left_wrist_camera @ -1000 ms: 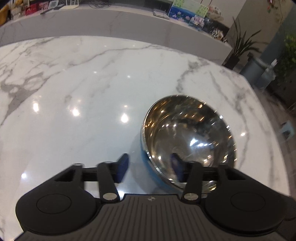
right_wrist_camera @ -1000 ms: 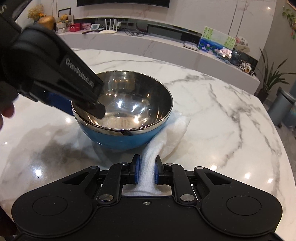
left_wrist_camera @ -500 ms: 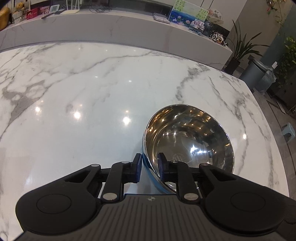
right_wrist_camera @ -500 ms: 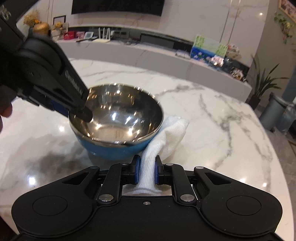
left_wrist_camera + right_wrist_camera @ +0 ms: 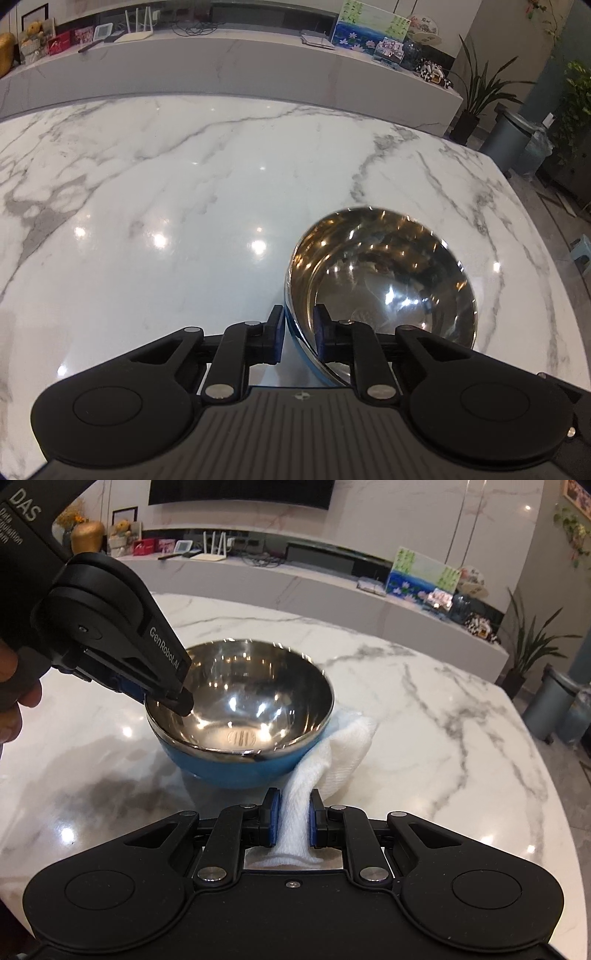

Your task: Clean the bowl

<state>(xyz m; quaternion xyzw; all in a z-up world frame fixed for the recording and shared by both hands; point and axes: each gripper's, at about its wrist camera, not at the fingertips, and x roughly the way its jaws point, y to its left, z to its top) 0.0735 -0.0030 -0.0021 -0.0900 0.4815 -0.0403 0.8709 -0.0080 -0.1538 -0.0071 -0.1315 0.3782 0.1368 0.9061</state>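
Note:
A bowl (image 5: 240, 716), steel inside and blue outside, sits on the white marble table; it also shows in the left wrist view (image 5: 384, 280). My left gripper (image 5: 298, 334) is shut on the bowl's near rim, one finger inside and one outside; in the right wrist view it (image 5: 168, 696) grips the bowl's left rim. My right gripper (image 5: 293, 821) is shut on a white cloth (image 5: 332, 753), which trails forward to the bowl's right side and touches its blue wall. The bowl looks slightly tilted and lifted.
The marble table (image 5: 184, 192) spreads left and behind the bowl. Its right edge (image 5: 546, 775) curves close by. A long marble counter (image 5: 332, 590) with small items stands behind. A grey bin (image 5: 550, 705) and a plant (image 5: 524, 653) stand on the floor at right.
My left gripper closed from open onto the bowl's rim. The bowl then shifted and tipped a little with it. My right gripper stayed shut on the cloth and drew back slightly.

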